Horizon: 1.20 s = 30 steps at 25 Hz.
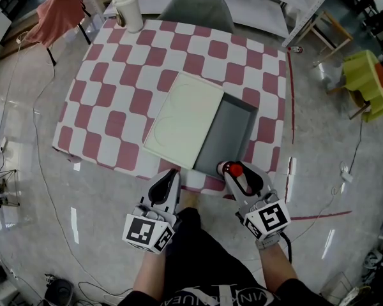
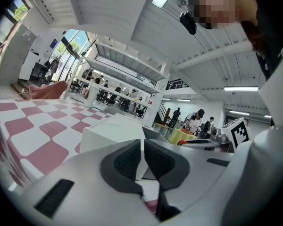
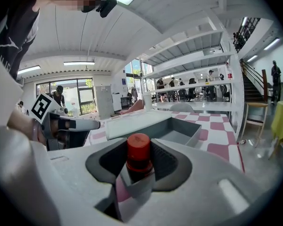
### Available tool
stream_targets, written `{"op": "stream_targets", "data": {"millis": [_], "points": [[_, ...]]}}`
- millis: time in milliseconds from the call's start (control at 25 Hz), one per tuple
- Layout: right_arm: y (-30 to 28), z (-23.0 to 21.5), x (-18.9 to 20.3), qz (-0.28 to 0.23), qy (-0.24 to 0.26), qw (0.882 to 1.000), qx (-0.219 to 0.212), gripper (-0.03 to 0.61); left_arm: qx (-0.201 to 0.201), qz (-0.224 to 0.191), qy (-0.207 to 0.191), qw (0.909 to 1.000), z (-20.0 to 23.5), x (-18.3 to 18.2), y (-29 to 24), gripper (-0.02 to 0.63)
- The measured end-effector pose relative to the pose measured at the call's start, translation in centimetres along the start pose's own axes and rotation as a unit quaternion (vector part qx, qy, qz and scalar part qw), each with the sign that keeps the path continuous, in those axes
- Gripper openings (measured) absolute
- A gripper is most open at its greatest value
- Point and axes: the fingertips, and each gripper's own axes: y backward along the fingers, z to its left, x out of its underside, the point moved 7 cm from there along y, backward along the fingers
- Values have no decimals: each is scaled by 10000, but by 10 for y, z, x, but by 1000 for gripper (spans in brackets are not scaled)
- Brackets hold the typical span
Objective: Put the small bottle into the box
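Note:
The small bottle (image 1: 235, 169), with a red cap, stands upright between the jaws of my right gripper (image 1: 233, 171), which is shut on it just off the table's near edge. In the right gripper view the red cap (image 3: 138, 150) rises between the dark pads. The grey box (image 1: 233, 132) lies open on its right side just beyond; a white lid (image 1: 182, 116) covers its left part. My left gripper (image 1: 168, 178) hangs at the near table edge, left of the box, shut and empty (image 2: 143, 161). The lid (image 2: 111, 131) shows ahead of it.
The table (image 1: 108, 94) wears a red-and-white checked cloth. A white jug (image 1: 127, 8) stands at its far left corner. A grey chair (image 1: 198, 8) is behind the table, a pink-draped chair (image 1: 57, 11) to the far left, and a yellow-green chair (image 1: 367, 81) at the right.

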Motion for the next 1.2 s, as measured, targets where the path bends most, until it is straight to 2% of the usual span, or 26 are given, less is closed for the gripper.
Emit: {"op": "stream_targets", "data": {"millis": [680, 1200], "points": [[-1, 6, 1, 1, 253, 9997, -74, 147, 34, -1, 92, 10000, -2, 5, 2, 28], [7, 7, -3, -339, 22, 9993, -183, 181, 82, -14, 50, 10000, -9, 4, 4, 28]]}}
